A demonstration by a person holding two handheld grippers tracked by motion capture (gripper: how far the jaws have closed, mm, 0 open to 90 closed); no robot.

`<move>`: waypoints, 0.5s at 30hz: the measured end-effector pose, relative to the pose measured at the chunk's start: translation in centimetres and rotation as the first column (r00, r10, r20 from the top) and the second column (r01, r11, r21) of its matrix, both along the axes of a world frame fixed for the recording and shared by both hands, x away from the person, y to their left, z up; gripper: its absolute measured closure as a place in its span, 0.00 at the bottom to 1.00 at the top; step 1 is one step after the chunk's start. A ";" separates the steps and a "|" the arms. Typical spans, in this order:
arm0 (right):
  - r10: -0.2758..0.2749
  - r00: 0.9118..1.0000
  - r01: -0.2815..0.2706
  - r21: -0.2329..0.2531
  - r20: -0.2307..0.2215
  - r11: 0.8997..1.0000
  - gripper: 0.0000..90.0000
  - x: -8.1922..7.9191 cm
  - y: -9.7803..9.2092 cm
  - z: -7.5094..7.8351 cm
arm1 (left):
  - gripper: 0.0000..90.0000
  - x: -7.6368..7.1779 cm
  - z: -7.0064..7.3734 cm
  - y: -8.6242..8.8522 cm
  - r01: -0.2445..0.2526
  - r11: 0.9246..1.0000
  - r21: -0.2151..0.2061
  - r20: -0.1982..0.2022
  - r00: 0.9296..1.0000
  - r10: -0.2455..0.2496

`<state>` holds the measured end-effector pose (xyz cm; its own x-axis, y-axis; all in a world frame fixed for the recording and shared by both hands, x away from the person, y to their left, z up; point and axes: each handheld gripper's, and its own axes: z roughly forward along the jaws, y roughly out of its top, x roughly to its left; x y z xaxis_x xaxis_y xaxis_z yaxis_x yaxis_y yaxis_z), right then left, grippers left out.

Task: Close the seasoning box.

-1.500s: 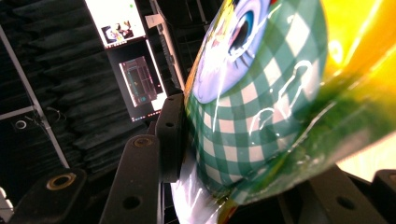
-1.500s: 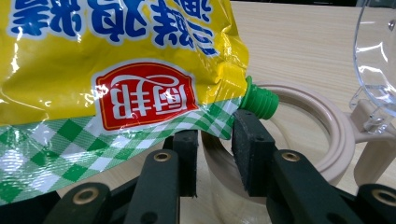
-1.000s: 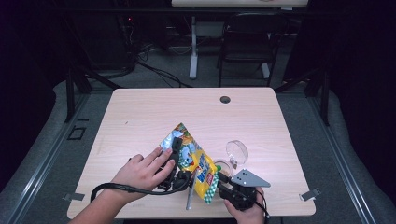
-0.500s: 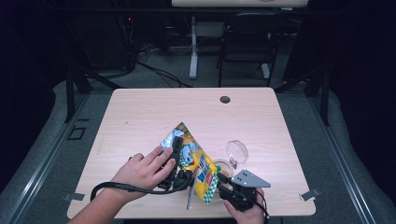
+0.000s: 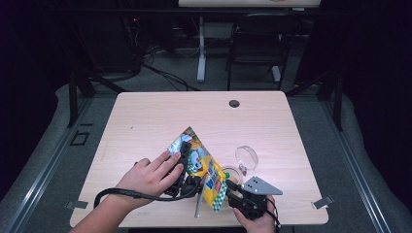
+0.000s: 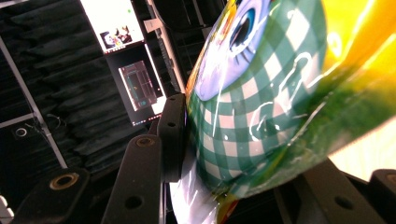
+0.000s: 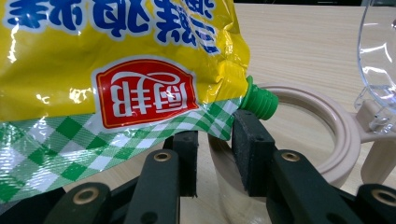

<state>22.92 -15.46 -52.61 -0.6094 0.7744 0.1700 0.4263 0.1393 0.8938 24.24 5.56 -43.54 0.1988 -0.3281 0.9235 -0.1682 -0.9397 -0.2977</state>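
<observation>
A yellow and green-checked pouch (image 5: 203, 167) with a green spout (image 7: 259, 100) is held tilted over the table's front middle. My left gripper (image 5: 185, 151) is shut on the pouch (image 6: 261, 116), which sits pinched between the two jaws. My right gripper (image 5: 229, 189) is near the front edge, at the pouch's lower checked corner (image 7: 140, 135). Its jaws stand a narrow gap apart just under that corner, beside the spout. Behind the spout stands a beige round container (image 7: 327, 135) with its clear lid (image 7: 378, 56) flipped up.
The container (image 5: 231, 174) and its lid (image 5: 246, 158) stand right of the pouch. A thin grey strip (image 5: 198, 206) lies by the front edge. A dark cable hole (image 5: 234, 103) marks the far side of the table (image 5: 145, 121).
</observation>
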 end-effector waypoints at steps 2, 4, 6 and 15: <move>0.000 1.000 0.000 0.000 0.003 1.000 0.80 0.0 0.0 0.0 | 0.72 0.0 0.1 0.0 0.000 1.000 -0.002 -0.004 1.000 0.000; 0.000 1.000 0.000 -0.001 0.004 1.000 0.80 0.0 0.0 0.0 | 0.73 0.0 0.1 0.1 0.002 1.000 -0.007 -0.007 1.000 -0.002; 0.001 1.000 -0.001 -0.001 0.004 1.000 0.80 0.0 0.0 0.0 | 0.73 0.0 0.1 0.1 0.002 1.000 -0.005 -0.010 1.000 -0.002; -0.004 1.000 0.004 -0.014 0.020 1.000 0.78 -0.1 0.1 -0.1 | 0.75 -0.1 0.2 0.1 0.002 1.000 0.005 -0.028 1.000 -0.001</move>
<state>22.85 -15.38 -52.67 -0.6095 0.7790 0.1468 0.4093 0.1507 0.8999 24.14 5.68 -43.33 0.2241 -0.3327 0.9160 -0.1779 -0.9381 -0.2972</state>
